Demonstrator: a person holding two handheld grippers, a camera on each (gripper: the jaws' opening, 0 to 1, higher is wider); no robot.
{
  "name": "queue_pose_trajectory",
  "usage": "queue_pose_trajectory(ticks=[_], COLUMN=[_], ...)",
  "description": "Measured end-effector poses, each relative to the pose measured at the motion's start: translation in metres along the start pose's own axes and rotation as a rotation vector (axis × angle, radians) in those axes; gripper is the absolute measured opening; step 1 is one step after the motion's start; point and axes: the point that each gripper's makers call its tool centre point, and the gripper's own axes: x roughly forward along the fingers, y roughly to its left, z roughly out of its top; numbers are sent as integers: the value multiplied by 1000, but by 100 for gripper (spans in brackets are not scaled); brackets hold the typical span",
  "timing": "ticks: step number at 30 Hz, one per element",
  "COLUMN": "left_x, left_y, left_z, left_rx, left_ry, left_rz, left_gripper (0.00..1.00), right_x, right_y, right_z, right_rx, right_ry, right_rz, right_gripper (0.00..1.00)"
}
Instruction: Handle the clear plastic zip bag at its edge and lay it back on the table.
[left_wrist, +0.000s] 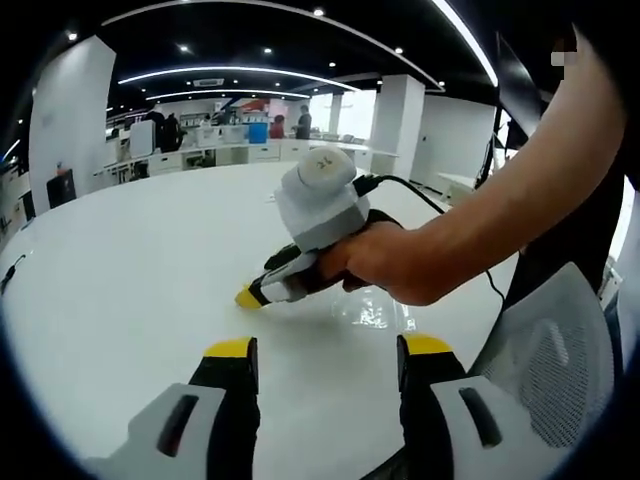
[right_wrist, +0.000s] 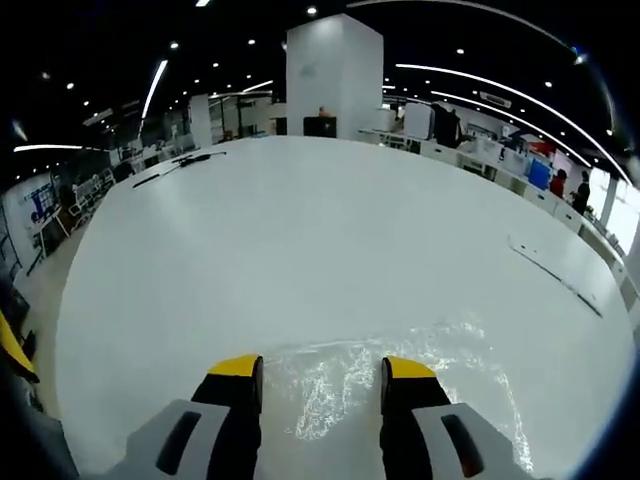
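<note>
Clear crinkled plastic, the zip bag (right_wrist: 400, 385) is lying flat on the white table (right_wrist: 300, 240), spreading from between the right gripper (right_wrist: 323, 380) tips out to the right. That gripper's jaws are standing wide apart over the bag's near edge, gripping nothing. In the left gripper view, the left gripper (left_wrist: 328, 358) is hovering with jaws wide and empty, while a hand (left_wrist: 385, 262) is lowering the right gripper (left_wrist: 262, 293) beside the bag (left_wrist: 372, 308).
</note>
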Motion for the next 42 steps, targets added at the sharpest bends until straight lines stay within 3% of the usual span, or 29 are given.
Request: queue_pose_trajectory(ticks=[6,10,14,24,28,34,42], left_x=[0,-1,-1,-1,-1,-1,-2], left_y=[0,0,0,1,2,2,5], left_z=[1,0,0,-1,-2,-2,0], left_rx=[-2,-8,-11,-7,-6,-8,-27], left_ry=[-2,-1,2,9,16,16,23], left_rz=[2,3,4,7,13,14,32], left_gripper=[55,54,52,50,49,49,47], right_x=[0,4,5,-1,-7,-18,-51], right_y=[-2,-10,-9,-9,-7,-7,-4], right_z=[-2,-1,-4,-7,-12,-16,-12], right_rx=[-19,-19,-31,11,11,-57,-263], right_ry=[6,5,13,37,55,79,83], right_rz=[25,22,36,58,75,84,107], right_gripper=[43,33,29,1,0,0,0])
